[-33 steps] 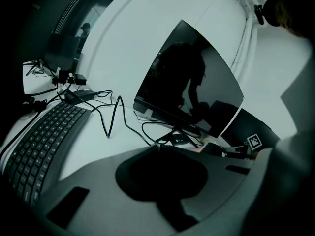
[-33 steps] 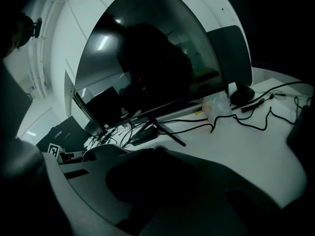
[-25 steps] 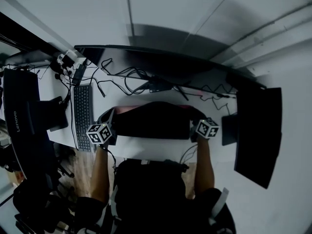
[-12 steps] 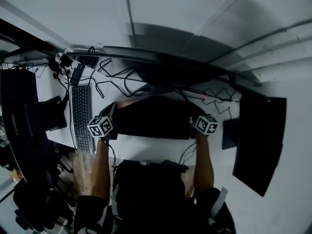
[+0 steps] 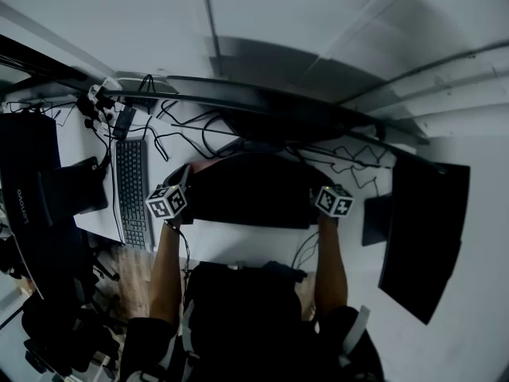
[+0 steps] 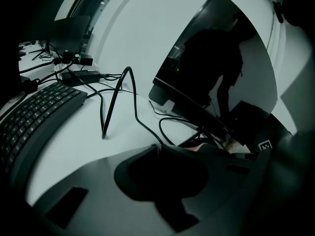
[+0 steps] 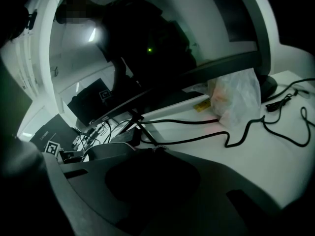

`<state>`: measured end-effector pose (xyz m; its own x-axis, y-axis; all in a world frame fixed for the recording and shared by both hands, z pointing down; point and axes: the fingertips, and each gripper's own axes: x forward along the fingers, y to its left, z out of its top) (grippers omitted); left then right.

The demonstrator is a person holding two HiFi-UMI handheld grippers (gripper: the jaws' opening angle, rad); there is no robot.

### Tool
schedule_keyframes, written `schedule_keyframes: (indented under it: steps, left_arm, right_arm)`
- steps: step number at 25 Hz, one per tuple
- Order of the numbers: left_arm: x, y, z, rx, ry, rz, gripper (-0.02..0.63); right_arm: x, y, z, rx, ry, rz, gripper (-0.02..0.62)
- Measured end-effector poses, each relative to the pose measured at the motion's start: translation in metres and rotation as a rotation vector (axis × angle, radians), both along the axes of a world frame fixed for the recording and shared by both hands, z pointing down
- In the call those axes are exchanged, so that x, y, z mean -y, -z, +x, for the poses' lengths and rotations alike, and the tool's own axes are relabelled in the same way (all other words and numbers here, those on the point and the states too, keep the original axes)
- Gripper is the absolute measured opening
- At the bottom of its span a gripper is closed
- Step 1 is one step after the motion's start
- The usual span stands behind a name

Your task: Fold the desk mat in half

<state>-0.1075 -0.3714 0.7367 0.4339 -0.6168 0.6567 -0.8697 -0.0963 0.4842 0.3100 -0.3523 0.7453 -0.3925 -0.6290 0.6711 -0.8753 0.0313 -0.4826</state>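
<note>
The black desk mat (image 5: 250, 193) lies on the white desk (image 5: 238, 241) in front of the curved monitor, doubled over, with its near edge carried toward the far side. My left gripper (image 5: 185, 180) grips the mat's left corner; its jaws have just been opening a little, with the edge still between the tips. In the left gripper view the left gripper (image 6: 157, 146) meets at the tips, and the mat's pinkish underside (image 6: 206, 149) shows beside it. My right gripper (image 5: 318, 188) holds the right corner. In the right gripper view the right gripper (image 7: 156, 149) is closed, the mat (image 7: 106, 149) curving off to its left.
A keyboard (image 5: 134, 189) lies left of the mat. Loose cables (image 5: 199, 134) run behind it, under the curved monitor (image 5: 262, 110). A black laptop (image 5: 32, 197) sits far left, a dark screen (image 5: 421, 229) far right. A plastic bag (image 7: 234, 95) rests under the monitor.
Both grippers have moved a little away from my body toward the monitor and sunk, carrying the mat's edge with them.
</note>
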Motion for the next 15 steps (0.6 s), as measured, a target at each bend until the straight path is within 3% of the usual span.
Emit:
schedule_keyframes:
  steps: [15]
  left_arm:
    - [0.0008,-0.0096,-0.0001,0.002,0.014,-0.013,0.065]
  right_arm:
    - [0.0043,-0.0099,-0.0044,-0.035,-0.021,-0.032,0.029]
